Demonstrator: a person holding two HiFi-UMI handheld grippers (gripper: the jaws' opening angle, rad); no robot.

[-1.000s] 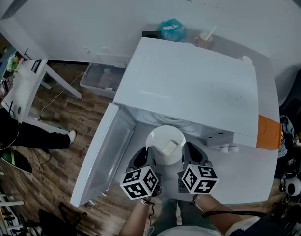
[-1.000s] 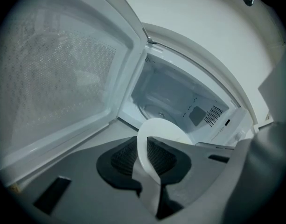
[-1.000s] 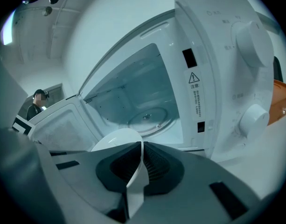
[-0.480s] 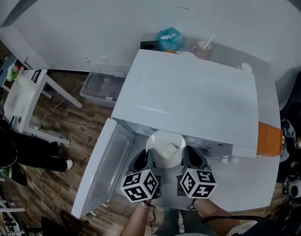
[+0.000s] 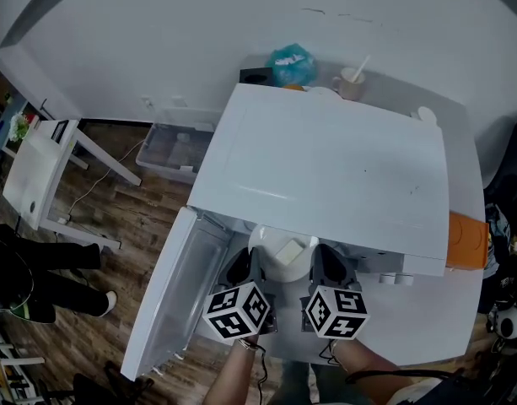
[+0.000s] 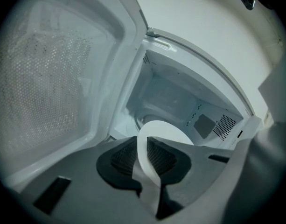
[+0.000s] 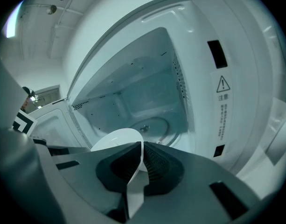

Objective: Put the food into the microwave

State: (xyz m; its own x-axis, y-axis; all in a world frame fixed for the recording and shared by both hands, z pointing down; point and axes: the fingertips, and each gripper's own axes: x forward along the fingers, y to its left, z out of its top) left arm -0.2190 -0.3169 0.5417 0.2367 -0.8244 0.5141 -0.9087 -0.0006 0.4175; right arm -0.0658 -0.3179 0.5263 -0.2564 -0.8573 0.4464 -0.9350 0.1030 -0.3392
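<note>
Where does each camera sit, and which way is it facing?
Head view: on the person's head, steeply down onto the microwave, open door, left gripper and right gripper.
Left gripper view: rides that gripper, looks along jaws shut on the plate into the cavity.
Right gripper view: likewise, on the plate's opposite rim.
Shared: all three show the plate.

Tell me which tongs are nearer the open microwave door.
Left. The left tongs grip the plate on the side by the microwave door; the right tongs grip its opposite side, farther away.
</note>
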